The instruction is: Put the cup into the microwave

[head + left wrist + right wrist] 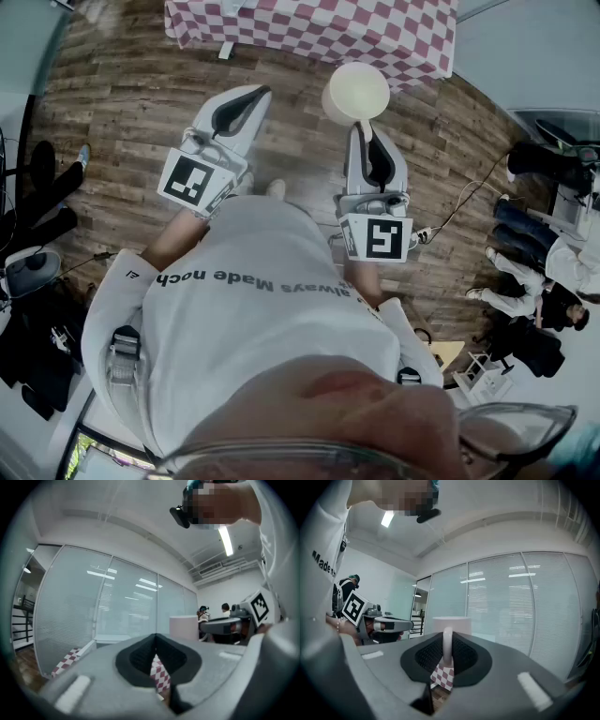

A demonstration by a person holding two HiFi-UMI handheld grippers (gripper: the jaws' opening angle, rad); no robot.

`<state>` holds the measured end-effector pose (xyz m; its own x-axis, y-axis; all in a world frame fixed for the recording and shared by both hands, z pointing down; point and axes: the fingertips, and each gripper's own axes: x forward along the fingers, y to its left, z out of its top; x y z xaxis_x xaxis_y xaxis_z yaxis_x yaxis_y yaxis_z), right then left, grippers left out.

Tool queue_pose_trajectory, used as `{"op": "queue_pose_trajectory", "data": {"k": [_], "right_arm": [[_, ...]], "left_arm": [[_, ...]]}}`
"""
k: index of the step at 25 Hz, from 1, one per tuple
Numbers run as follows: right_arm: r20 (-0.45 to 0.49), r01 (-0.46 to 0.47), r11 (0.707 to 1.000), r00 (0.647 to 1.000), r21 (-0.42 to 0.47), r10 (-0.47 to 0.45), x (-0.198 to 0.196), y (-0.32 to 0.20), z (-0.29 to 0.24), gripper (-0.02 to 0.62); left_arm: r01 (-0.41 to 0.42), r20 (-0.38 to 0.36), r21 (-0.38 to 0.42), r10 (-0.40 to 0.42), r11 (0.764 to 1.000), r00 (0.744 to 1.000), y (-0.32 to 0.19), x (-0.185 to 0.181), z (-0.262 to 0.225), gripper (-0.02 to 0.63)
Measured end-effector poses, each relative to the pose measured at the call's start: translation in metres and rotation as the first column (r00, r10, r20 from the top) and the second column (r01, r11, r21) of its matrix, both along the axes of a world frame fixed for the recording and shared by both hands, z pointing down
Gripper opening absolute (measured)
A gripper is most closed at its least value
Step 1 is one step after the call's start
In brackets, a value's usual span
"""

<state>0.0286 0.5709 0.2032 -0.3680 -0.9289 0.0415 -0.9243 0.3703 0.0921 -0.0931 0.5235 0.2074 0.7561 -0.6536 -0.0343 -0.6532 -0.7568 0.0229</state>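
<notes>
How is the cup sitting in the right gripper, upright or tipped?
Upright. The head view looks down into the round mouth of the cup; the right gripper is shut on its vertical handle.

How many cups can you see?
1. The cup is held by its handle in the right gripper, near the checkered tablecloth. Others may be out of view.

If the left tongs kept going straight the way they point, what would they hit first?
Probably the checkered tablecloth: the left tongs aim toward it, though depth is hard to judge.
</notes>
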Motion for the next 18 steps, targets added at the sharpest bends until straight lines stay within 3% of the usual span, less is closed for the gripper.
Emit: {"op": "queue_pose_trajectory", "data": {"k": [8,18], "right_arm": [[0.000,0.029,1.000,1.000,0.008,-0.029,0.016,0.007,0.002,0.038],[-0.004,0.049,0.999,0.999,-0.018,-0.049,0.015,-0.019,0.014,0.038]], "left_arm": [[0.013,-0.003,-0.004,-0.013,1.000,1.000,0.009,0.021,0.004,0.003],[0.030,0.000,-0.024,-0.030,0.999,1.000,-0.013,0.018,0.014,0.003]]}}
